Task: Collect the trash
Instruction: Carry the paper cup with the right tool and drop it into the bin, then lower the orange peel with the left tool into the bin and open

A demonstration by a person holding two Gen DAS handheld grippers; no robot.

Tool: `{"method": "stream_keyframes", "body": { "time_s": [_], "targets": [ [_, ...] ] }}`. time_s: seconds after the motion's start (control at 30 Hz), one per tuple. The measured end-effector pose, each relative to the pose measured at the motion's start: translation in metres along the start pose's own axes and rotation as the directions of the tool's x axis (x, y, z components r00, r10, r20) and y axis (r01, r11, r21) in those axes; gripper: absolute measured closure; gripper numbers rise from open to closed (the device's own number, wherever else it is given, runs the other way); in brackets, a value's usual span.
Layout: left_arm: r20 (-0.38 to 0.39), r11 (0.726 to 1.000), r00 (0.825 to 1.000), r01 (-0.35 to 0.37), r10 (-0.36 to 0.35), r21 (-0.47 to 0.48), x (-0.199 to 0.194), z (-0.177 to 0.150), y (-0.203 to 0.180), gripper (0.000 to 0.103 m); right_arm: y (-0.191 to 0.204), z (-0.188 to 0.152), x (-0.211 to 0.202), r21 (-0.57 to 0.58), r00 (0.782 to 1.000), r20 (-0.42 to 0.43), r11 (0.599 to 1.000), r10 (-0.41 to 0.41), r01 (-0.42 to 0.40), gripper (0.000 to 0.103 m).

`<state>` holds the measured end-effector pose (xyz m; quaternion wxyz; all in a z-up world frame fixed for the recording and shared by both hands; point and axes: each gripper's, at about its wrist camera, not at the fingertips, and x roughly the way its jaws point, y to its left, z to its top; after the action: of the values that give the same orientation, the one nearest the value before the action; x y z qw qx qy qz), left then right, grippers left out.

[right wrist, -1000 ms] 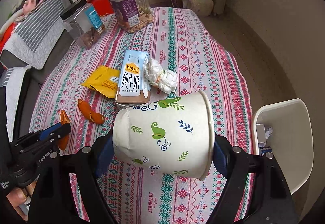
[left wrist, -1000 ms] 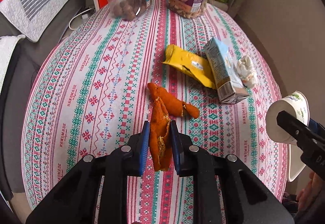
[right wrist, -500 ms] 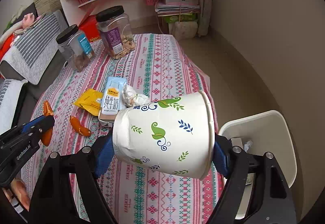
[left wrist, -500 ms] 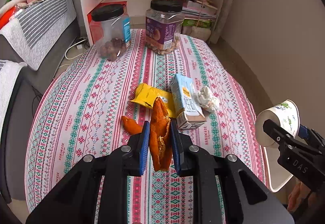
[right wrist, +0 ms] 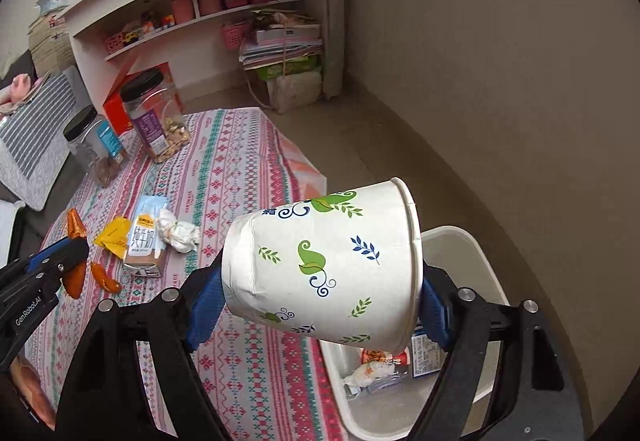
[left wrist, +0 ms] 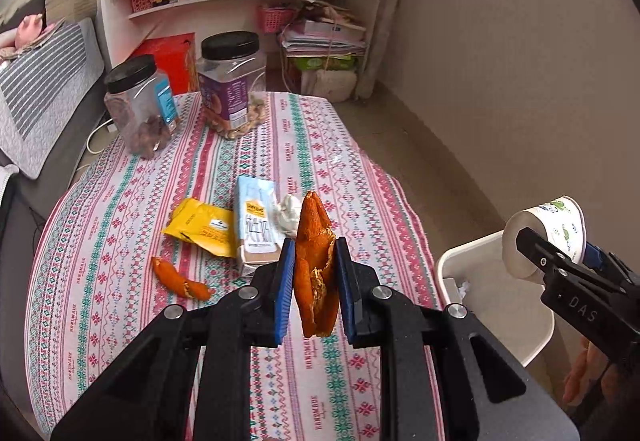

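Two grippers, both loaded. Left gripper [left wrist: 315, 281] clenched on a peel [left wrist: 314, 273], blue pads pressing both sides, peel upright and lifted above the tablecloth [left wrist: 120, 305]. Going left to right on the table in the left wrist view: two jars at 11 o'clock, brown-contents jar [left wrist: 140, 109] and purple-label jar [left wrist: 232, 85], standing just beside each other. Second peel [left wrist: 180, 279] lies flat at 9 o'clock of the left gripper, apart from it. Wrapper [left wrist: 202, 233], yellow, at 10 o'clock, touching the carton [left wrist: 256, 225]. Carton lies on its side; tissue [left wrist: 288, 217] crumpled against its right edge, partly hidden behind the held peel. Bin [left wrist: 500, 297], white, off the table edge at 3 o'clock, on the floor, some scraps inside.

Right gripper [right wrist: 320, 293] grasps a cup [right wrist: 324, 265], paper, leaf print, held sideways with its rim pointing to 2 o'clock and its base to 9 o'clock; blue pads squeeze it on both sides, wall slightly dented near the base. Cup hangs in the air over the near-left part of the bin, not inside it. In the right wrist view the bin shows below and behind the cup at 5 o'clock with a few packets and crumpled paper at the bottom. Left gripper with peel visible at 9 o'clock of that view, over the table edge. Shelf [right wrist: 192, 25] at 12 o'clock against the back wall, cluttered; details too small to tell.
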<state>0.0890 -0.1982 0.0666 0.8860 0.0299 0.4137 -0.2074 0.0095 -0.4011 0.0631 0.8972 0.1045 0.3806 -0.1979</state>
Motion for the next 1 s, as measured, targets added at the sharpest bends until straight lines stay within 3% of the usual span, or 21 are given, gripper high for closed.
{"method": "stream_keyframes", "body": {
  "time_s": [0.3, 0.4, 0.53, 0.87, 0.93, 1.0],
  "targets": [
    [0.002, 0.992, 0.996, 0.092, -0.092, 0.087, 0.000, 0.001, -0.075, 0.083, -0.070, 0.003, -0.020, 0.127, 0.997, 0.031, 0.989, -0.077, 0.073, 0.025],
    [-0.010, 0.985, 0.993, 0.117, -0.116, 0.125, 0.003, -0.002, -0.100, 0.083, -0.093, 0.003, -0.027, 0.170, 0.993, 0.039, 0.980, -0.113, 0.105, 0.014],
    [-0.042, 0.976, 0.986, 0.165, -0.161, 0.144, 0.008, -0.005, -0.134, 0.083, -0.121, 0.003, -0.034, 0.234, 0.988, 0.046, 0.963, -0.148, 0.134, 0.010],
    [-0.101, 0.941, 0.967, 0.252, -0.234, 0.226, 0.016, -0.018, -0.199, 0.081, -0.160, 0.002, -0.047, 0.339, 0.979, 0.068, 0.927, -0.194, 0.160, 0.008],
    [-0.115, 0.931, 0.960, 0.277, -0.256, 0.237, 0.017, -0.018, -0.207, 0.077, -0.165, 0.003, -0.051, 0.347, 0.976, 0.077, 0.923, -0.204, 0.166, 0.007],
    [-0.113, 0.932, 0.959, 0.278, -0.258, 0.233, 0.017, -0.017, -0.210, 0.062, -0.167, 0.004, -0.053, 0.350, 0.972, 0.085, 0.920, -0.220, 0.178, 0.007]
  ]
}}
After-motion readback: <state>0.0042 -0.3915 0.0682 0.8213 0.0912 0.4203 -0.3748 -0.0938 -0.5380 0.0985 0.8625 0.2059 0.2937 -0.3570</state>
